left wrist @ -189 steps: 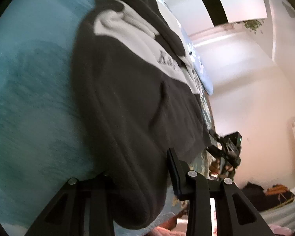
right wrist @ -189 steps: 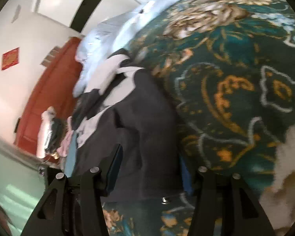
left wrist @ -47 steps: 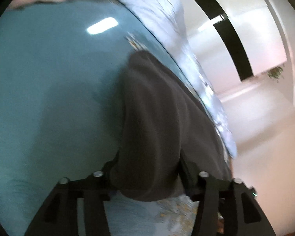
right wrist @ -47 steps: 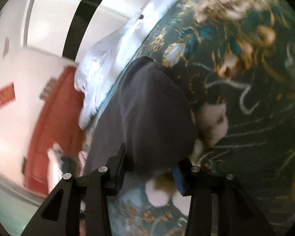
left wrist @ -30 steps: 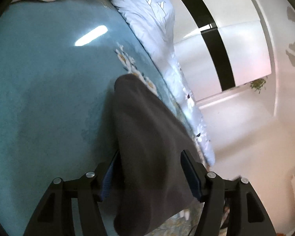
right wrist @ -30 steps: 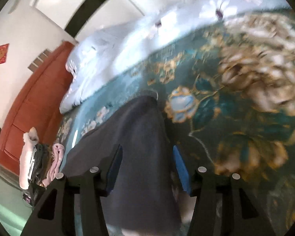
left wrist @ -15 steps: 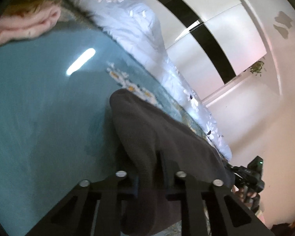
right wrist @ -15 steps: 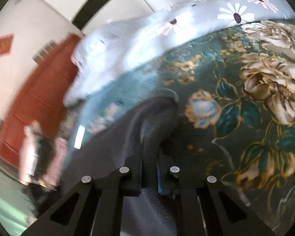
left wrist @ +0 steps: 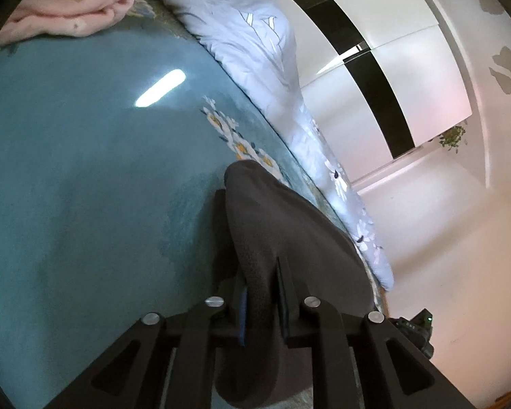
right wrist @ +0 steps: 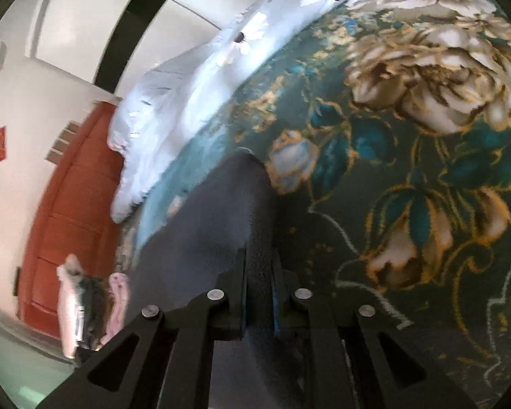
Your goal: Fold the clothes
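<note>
Both jaws had been spread a second earlier. Now my left gripper (left wrist: pixel 260 301) and right gripper (right wrist: pixel 259 301) pinched the dark garment (left wrist: pixel 289 238) at lower centre, ready for another fold.

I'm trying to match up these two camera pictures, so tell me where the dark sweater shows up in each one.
Left wrist: the dark sweater is at bottom centre, pinched in the left gripper.
Right wrist: the sweater is at bottom centre-left, pinched in the right gripper.
Shared landmark: the pale blue daisy quilt behind it.
</note>
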The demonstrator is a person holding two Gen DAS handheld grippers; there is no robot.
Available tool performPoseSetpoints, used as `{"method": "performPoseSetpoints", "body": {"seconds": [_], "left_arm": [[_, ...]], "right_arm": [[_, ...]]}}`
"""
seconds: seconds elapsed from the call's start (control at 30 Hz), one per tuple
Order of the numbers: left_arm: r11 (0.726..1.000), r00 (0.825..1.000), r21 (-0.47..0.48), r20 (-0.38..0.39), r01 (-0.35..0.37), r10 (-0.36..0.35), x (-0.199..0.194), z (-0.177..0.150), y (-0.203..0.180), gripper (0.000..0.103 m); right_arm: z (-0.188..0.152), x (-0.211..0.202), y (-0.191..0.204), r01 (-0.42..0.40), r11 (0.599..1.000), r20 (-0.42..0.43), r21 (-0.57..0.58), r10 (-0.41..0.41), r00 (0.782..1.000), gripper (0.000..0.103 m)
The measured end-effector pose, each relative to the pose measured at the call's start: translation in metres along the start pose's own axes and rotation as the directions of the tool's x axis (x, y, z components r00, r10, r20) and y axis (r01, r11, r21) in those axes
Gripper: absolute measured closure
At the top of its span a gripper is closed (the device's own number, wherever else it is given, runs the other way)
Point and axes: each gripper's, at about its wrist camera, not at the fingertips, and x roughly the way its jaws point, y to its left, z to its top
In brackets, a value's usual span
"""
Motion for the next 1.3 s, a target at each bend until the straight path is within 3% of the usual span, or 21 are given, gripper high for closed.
{"method": "performPoseSetpoints", "body": {"seconds": [0.03, 0.07, 0.1, 0.13, 0.23, 0.37, 0.53, 0.87, 0.93, 1.03, 1.07, 1.1, 1.13, 1.17, 1.3], "left_arm": [[1.0, 1.0, -0.01, -0.006, -0.007, 0.007, -0.001, -0.001, 0.001, 0.06], [1.0, 1.0, -0.02, -0.014, -0.007, 0.007, -0.004, -0.002, 0.002, 0.044], [0.999, 1.0, -0.032, -0.021, -0.003, 0.003, -0.007, -0.005, 0.003, 0.036], [0.999, 1.0, -0.044, -0.027, 0.001, -0.002, -0.011, -0.008, 0.004, 0.035], [0.997, 0.999, -0.08, -0.044, 0.013, -0.017, -0.023, -0.017, 0.008, 0.026], [0.993, 0.996, -0.117, -0.088, 0.024, -0.034, -0.016, -0.025, 0.011, 0.025], [0.986, 0.988, -0.164, -0.143, 0.034, -0.058, -0.007, -0.034, 0.016, 0.024], [0.991, 0.985, -0.133, -0.163, 0.026, -0.047, 0.038, -0.029, -0.011, 0.021], [0.994, 0.988, -0.112, -0.152, 0.014, -0.031, 0.047, -0.029, -0.015, 0.021], [0.994, 0.992, -0.106, -0.129, -0.01, -0.004, 0.049, -0.03, -0.018, 0.023], [0.994, 0.993, -0.11, -0.121, -0.026, 0.013, 0.049, -0.03, -0.018, 0.03], [0.993, 0.993, -0.115, -0.112, -0.043, 0.03, 0.049, -0.031, -0.018, 0.044], [0.993, 0.993, -0.104, -0.108, -0.059, 0.047, 0.048, -0.032, -0.019, 0.048], [0.993, 0.992, -0.089, -0.104, -0.075, 0.065, 0.047, -0.034, -0.022, 0.054], [0.984, 0.984, 0.065, -0.053, -0.165, 0.169, 0.04, -0.04, -0.064, 0.065]], "right_arm": [[0.001, -0.007, -0.001, -0.008, 1.0, 0.013, 0.003, 0.008, 1.0, 0.086], [0.002, -0.014, -0.001, -0.016, 1.0, 0.026, 0.006, 0.015, 1.0, 0.081], [0.001, -0.023, -0.005, -0.015, 1.0, 0.034, 0.017, 0.014, 0.999, 0.066], [-0.003, -0.031, -0.011, -0.028, 0.999, 0.03, 0.037, 0.027, 0.999, 0.055], [-0.021, -0.046, -0.032, -0.087, 0.99, -0.007, 0.111, 0.088, 0.996, 0.047], [-0.047, -0.045, -0.046, -0.125, 0.977, -0.074, 0.175, 0.14, 0.987, 0.047], [-0.05, -0.008, -0.038, -0.147, 0.975, -0.127, 0.166, 0.169, 0.977, 0.046], [-0.031, 0.034, -0.018, -0.192, 0.97, -0.047, 0.148, 0.201, 0.979, 0.04], [-0.03, 0.038, -0.011, -0.202, 0.971, -0.029, 0.127, 0.207, 0.978, 0.031], [-0.031, 0.045, 0.001, -0.171, 0.981, -0.011, 0.092, 0.172, 0.985, 0.031], [-0.031, 0.047, 0.004, -0.163, 0.983, -0.005, 0.09, 0.164, 0.987, 0.032], [-0.031, 0.047, 0.004, -0.162, 0.982, 0.003, 0.096, 0.163, 0.987, 0.038], [-0.029, 0.046, 0.003, -0.173, 0.979, 0.008, 0.11, 0.173, 0.985, 0.05], [-0.027, 0.046, 0.003, -0.184, 0.975, 0.013, 0.123, 0.184, 0.983, 0.053], [-0.017, 0.036, 0.012, -0.232, 0.97, 0.008, 0.076, 0.232, 0.973, 0.065]]}}
